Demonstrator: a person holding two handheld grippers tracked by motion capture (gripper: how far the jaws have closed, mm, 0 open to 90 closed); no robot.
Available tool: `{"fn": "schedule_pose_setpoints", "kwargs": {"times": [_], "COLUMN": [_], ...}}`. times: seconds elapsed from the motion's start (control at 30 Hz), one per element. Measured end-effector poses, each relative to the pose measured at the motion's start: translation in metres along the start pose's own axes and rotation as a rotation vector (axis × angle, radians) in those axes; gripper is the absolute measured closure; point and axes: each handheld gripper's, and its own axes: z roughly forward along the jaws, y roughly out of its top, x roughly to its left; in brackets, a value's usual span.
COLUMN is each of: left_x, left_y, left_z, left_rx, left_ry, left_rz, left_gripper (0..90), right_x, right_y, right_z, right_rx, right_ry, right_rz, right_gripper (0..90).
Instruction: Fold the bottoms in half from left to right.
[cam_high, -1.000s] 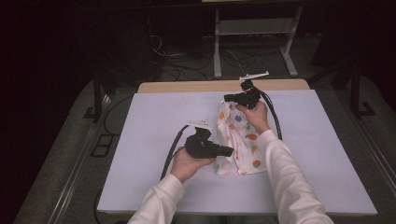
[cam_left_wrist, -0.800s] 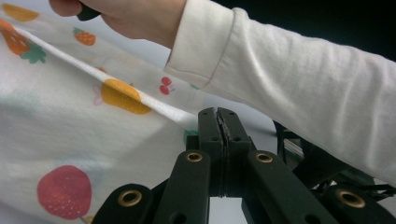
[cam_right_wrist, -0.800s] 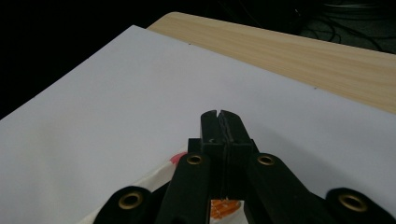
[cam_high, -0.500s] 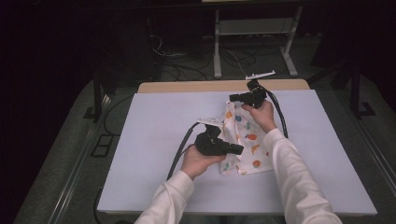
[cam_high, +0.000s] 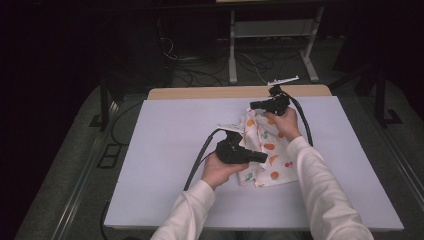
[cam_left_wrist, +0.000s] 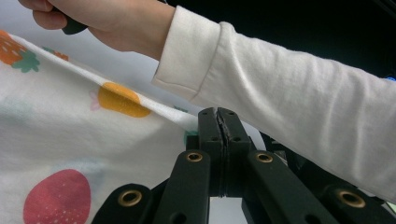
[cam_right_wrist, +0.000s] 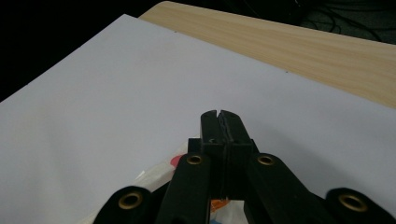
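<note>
The cloth (cam_high: 265, 150) lay on the tabletop (cam_high: 165, 150), right of its middle. The left claw (cam_high: 260, 158) was at the cloth's near left edge, the right claw (cam_high: 254, 105) at its far corner. Behind the tabletop, a desk frame (cam_high: 270, 45) and cables (cam_high: 195, 70) stood on the floor.

White cloth (cam_high: 267, 150) printed with fruit: strawberries, oranges, cherries. Rumpled and partly folded, lying right of centre on the pale worktop (cam_high: 165, 150). Far corner lifted, near edge flat. Seen close in the left gripper view (cam_left_wrist: 70, 140), a raised fold crossing the print.
</note>
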Motion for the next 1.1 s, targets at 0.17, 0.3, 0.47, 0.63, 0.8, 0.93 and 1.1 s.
{"fn": "schedule_pose_setpoints", "kwargs": {"times": [0.17, 0.3, 0.47, 0.63, 0.8, 0.93, 1.1], "left_x": [0.003, 0.006, 0.009, 0.012, 0.015, 0.017, 0.019], "left_y": [-0.001, -0.002, -0.003, -0.004, -0.005, -0.005, -0.004], "left_z": [0.006, 0.013, 0.02, 0.03, 0.041, 0.048, 0.06], "left_rx": [-0.005, -0.015, -0.005, 0.004, 0.001, -0.008, -0.024], "left_ry": [-0.003, -0.011, -0.012, -0.004, -0.006, -0.001, 0.008], "left_rz": [-0.016, -0.029, -0.038, -0.04, -0.044, -0.051, -0.069], "left_gripper": [88.8, 88.8, 88.8, 88.7, 88.7, 88.7, 88.8], "right_x": [-0.005, -0.01, -0.014, -0.018, -0.022, -0.024, -0.026], "right_y": [-0.003, -0.006, -0.008, -0.012, -0.016, -0.017, -0.021], "right_z": [0.001, -0.002, -0.003, 0.0, 0.0, 0.0, -0.008], "right_rx": [0.005, 0.009, 0.001, 0.008, 0.003, 0.008, 0.022], "right_ry": [-0.005, -0.016, -0.009, -0.007, -0.004, -0.009, -0.041], "right_rz": [0.011, 0.009, 0.009, 0.007, 0.011, 0.009, 0.064], "right_gripper": [88.4, 88.4, 88.4, 88.3, 88.3, 87.1, 81.5]}}
